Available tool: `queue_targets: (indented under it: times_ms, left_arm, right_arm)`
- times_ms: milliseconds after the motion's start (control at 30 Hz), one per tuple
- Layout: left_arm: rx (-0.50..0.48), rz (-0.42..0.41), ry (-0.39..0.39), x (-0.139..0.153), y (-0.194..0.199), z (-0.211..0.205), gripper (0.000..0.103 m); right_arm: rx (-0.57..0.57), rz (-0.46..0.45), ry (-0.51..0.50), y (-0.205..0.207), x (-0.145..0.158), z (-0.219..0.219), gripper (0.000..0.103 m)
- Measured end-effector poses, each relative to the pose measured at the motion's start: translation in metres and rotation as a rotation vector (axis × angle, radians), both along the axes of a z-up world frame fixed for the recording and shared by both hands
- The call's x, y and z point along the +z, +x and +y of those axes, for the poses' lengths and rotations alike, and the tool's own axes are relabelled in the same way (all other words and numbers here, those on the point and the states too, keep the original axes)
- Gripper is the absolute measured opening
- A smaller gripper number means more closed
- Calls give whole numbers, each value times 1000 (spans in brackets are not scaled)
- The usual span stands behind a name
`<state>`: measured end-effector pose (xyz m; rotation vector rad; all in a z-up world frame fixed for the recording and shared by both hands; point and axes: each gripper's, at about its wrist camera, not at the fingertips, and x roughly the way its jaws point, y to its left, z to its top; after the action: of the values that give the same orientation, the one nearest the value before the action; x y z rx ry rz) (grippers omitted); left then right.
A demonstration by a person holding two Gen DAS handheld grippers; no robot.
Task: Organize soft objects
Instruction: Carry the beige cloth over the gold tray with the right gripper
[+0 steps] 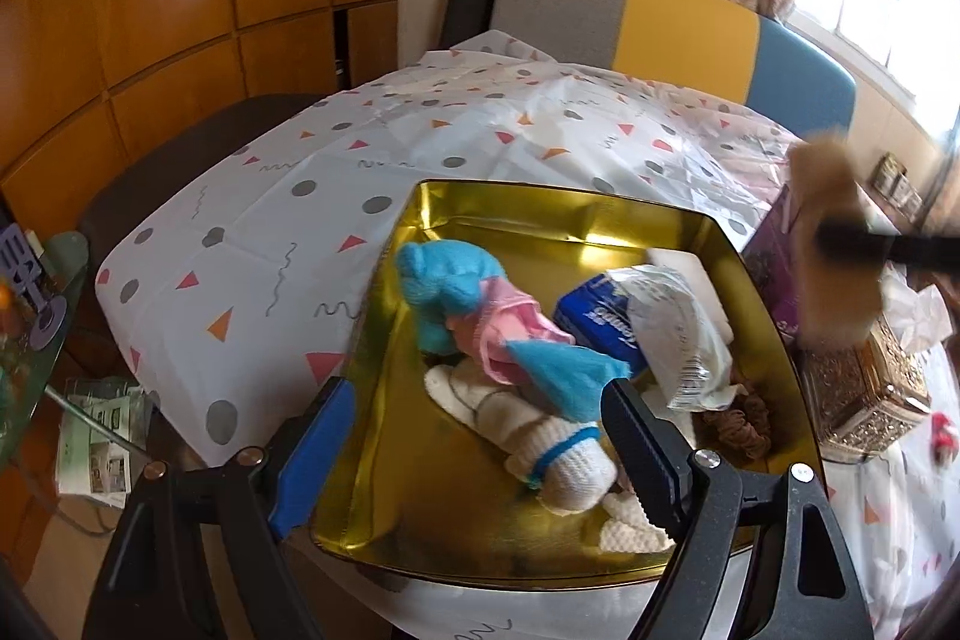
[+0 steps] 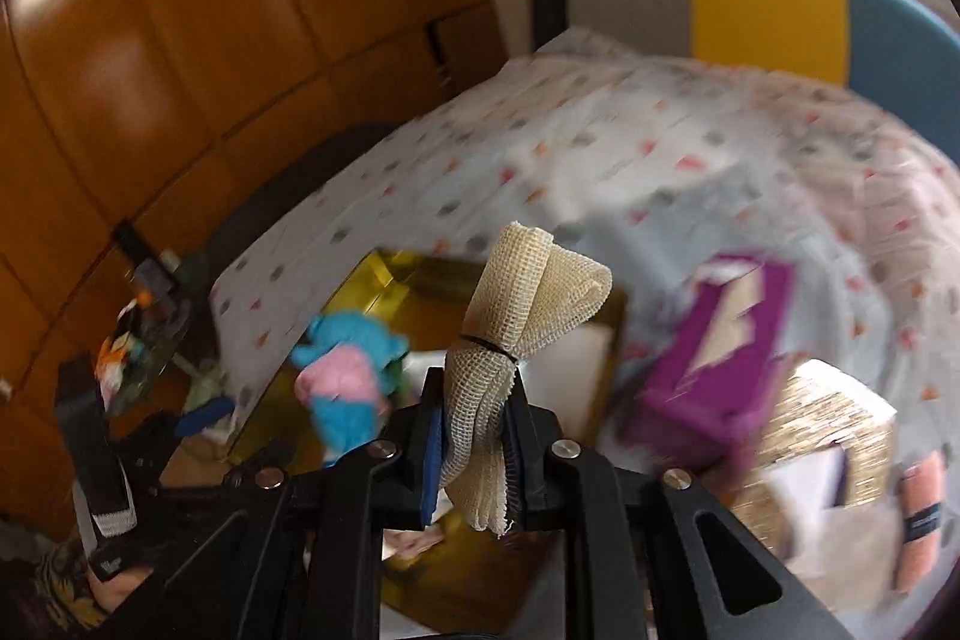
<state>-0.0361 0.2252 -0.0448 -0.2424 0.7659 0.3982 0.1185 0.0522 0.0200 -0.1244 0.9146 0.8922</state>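
A gold tin (image 1: 540, 196) sits on the patterned tablecloth and holds several soft things: a blue and pink knitted toy (image 1: 456, 292), a white knitted piece with a blue band (image 1: 540, 436), a blue tissue pack (image 1: 594, 316), a crumpled plastic bag (image 1: 678, 334) and a brown scrunchie (image 1: 738, 424). My left gripper (image 1: 474, 436) is open over the tin's near left corner, nothing between its pads. My right gripper (image 2: 474, 436) is shut on a beige mesh cloth roll (image 2: 528, 292) bound by a black band. It appears blurred at the tin's right side as the right gripper (image 1: 852, 244).
Right of the tin stand a purple box (image 2: 720, 370) and a glittery gold tissue box (image 2: 828, 430), with an orange roll (image 2: 924, 508) beyond. A grey, yellow and blue chair (image 1: 660, 16) backs the table. A cluttered glass side table (image 1: 36, 340) is at the left.
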Motion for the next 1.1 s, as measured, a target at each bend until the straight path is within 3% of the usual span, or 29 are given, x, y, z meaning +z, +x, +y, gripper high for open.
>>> queue_targets:
  times_ms: [133,300,633,1100]
  left_arm:
    - [23,1,5,-1,-3,6,85]
    - [29,0,5,-1,-6,8,85]
    - [23,-20,36,4,-10,2,86]
    - [-2,-32,59,9,-16,-8,86]
  right_arm:
    - [56,89,-23,-18,-43,28,16]
    - [84,139,-31,-30,-71,50,16]
    - [86,156,-78,-38,-93,64,16]
    - [-36,131,-187,-30,-119,60,16]
